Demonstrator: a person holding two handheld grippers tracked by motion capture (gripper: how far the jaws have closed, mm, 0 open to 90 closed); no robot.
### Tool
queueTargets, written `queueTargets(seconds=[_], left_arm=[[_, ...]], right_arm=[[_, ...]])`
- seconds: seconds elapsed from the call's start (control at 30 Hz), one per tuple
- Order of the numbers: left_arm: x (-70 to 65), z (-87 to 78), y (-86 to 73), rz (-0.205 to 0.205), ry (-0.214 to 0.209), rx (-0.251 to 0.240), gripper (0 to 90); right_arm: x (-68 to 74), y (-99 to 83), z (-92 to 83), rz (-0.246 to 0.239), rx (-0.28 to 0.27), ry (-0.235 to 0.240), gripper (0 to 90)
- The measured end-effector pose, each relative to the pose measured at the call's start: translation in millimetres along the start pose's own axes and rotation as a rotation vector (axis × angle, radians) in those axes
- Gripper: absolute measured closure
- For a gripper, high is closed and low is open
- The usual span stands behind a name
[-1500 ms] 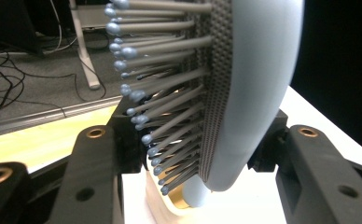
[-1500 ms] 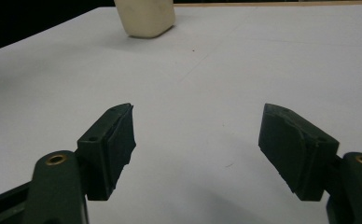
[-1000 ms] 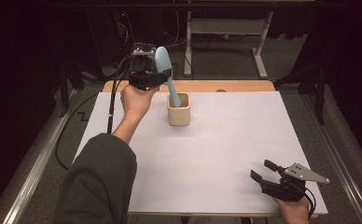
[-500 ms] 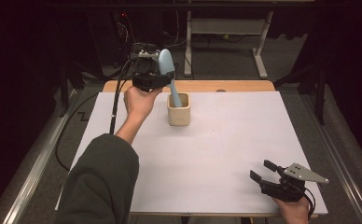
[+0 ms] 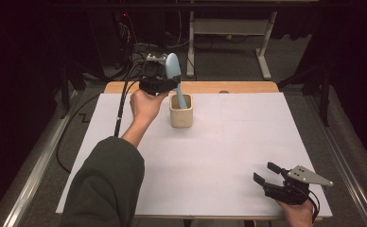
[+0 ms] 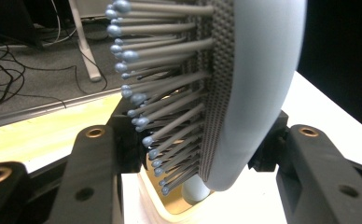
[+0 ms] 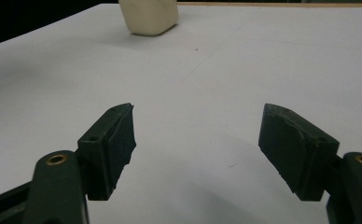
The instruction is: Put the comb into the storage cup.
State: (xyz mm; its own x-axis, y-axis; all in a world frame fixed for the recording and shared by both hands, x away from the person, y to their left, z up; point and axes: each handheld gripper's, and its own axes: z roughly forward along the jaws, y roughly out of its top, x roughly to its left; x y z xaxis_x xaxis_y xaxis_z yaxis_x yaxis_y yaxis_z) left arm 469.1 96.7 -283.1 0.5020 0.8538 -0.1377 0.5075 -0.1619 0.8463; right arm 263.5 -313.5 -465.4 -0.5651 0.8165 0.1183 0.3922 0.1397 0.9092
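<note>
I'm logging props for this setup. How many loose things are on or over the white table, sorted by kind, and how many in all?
Hairbrush, pale blue, handle down in the cup, clamped by the left gripper: 1
Cup, cream: 1
Total: 2

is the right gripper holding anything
No, the right gripper has its jaws wide apart over the bare table, nothing between them.
</note>
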Motion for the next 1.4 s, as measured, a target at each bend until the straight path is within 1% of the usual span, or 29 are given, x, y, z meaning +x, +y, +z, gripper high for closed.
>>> queueTargets(seconds=[0.17,1.4], left_arm=[[-0.4,2.5,-2.4,-0.001,0.001,0.000,49.9],[5.6,16.6,-22.5,-0.017,-0.006,0.045,49.7]], right_arm=[[0.1,0.0,0.2,0.001,-0.001,0.000,27.4],[0.5,0.0,0.3,0.002,0.000,0.002,27.4]])
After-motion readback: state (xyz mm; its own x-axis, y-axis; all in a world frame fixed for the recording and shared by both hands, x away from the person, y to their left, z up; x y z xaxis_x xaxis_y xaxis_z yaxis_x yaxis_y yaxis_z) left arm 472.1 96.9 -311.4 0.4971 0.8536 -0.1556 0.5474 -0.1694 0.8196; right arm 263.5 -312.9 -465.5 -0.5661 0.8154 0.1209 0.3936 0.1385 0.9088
